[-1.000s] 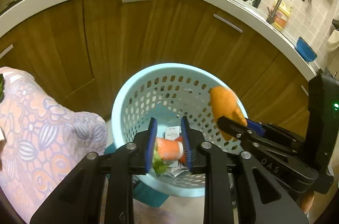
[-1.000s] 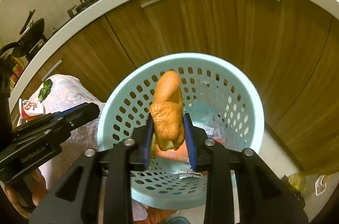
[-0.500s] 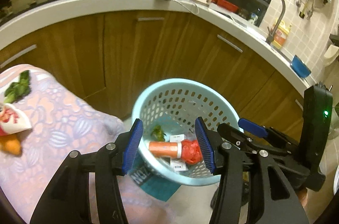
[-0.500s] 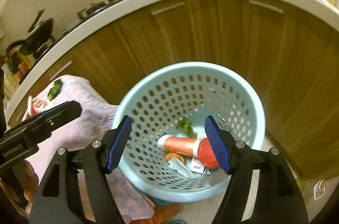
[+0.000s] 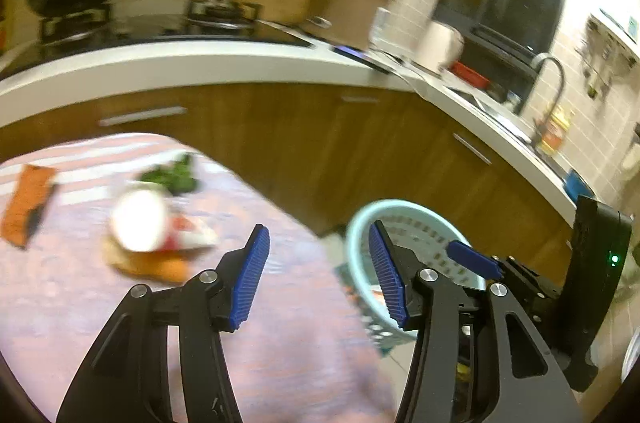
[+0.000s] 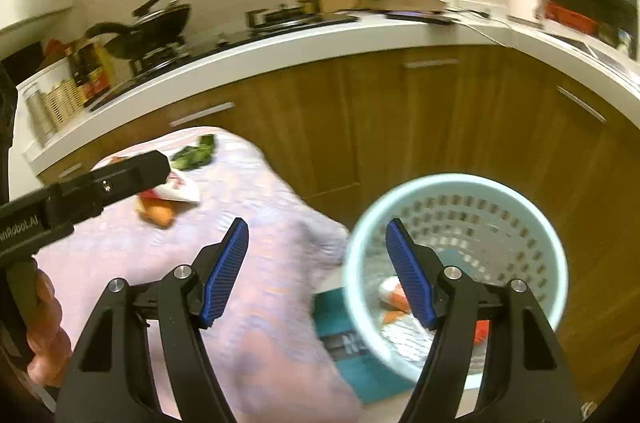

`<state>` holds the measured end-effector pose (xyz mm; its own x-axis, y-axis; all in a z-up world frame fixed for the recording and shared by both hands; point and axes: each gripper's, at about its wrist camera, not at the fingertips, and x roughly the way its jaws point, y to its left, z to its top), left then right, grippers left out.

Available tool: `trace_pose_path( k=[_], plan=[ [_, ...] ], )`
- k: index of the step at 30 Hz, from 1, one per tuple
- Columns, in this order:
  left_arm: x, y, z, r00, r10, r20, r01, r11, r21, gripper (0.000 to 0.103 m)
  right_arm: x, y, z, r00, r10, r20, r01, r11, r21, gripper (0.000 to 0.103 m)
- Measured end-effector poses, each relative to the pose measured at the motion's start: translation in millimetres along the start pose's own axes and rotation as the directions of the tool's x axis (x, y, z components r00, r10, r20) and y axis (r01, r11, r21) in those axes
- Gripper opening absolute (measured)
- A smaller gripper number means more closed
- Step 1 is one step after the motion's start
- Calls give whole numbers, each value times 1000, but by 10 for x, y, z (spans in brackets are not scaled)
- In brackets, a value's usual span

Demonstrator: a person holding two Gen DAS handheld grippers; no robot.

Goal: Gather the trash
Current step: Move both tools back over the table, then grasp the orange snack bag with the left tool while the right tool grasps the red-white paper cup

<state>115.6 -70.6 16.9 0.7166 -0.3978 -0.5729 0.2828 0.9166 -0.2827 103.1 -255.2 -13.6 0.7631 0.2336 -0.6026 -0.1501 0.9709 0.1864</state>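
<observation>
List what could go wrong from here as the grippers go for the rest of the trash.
1. The white wrapper lies on top of the orange scrap; a grab may lift one and drop the other.
2. The greens sit near the far edge of the cloth-covered table and could be pushed off.
3. The left gripper and right gripper, both open, are close together and may collide near the basket.

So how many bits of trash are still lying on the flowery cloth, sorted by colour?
Orange: 2, the flat orange wrapper and the orange peel under the packet.
Green: 1, the leafy green scrap.
White and red: 1, the crumpled white-and-red packet.
Total: 4 on the tablecloth. The pictures are blurry, so smaller bits could be missed.
</observation>
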Motion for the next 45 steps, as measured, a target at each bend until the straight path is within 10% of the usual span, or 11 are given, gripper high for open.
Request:
trace_pose_path(
  k=[14, 18, 29, 37, 45],
  plan=[
    [-648, 1778, 87, 952, 306, 12, -299, 936, -185, 69, 565, 1306, 140, 991, 128, -32, -132, 980, -151, 67],
    [-558, 2192, 54, 935, 353, -40, -354, 916, -189, 83, 828, 1427, 168, 990, 125, -58, -133, 979, -152, 70],
    [-14, 2532, 9, 912, 385, -146, -403, 906, -132, 83, 1242, 1617, 193, 993, 69, -96, -91, 964, -248, 83],
    [46, 2488, -11, 886, 432, -165, -449, 889, -84, 77, 1331, 1705, 133, 993, 48, -111, -78, 953, -291, 83],
    [28, 2493, -25, 874, 463, -147, -477, 876, -75, 42, 1384, 1666, 227, 990, 91, -112, -114, 967, -228, 63]
  ],
)
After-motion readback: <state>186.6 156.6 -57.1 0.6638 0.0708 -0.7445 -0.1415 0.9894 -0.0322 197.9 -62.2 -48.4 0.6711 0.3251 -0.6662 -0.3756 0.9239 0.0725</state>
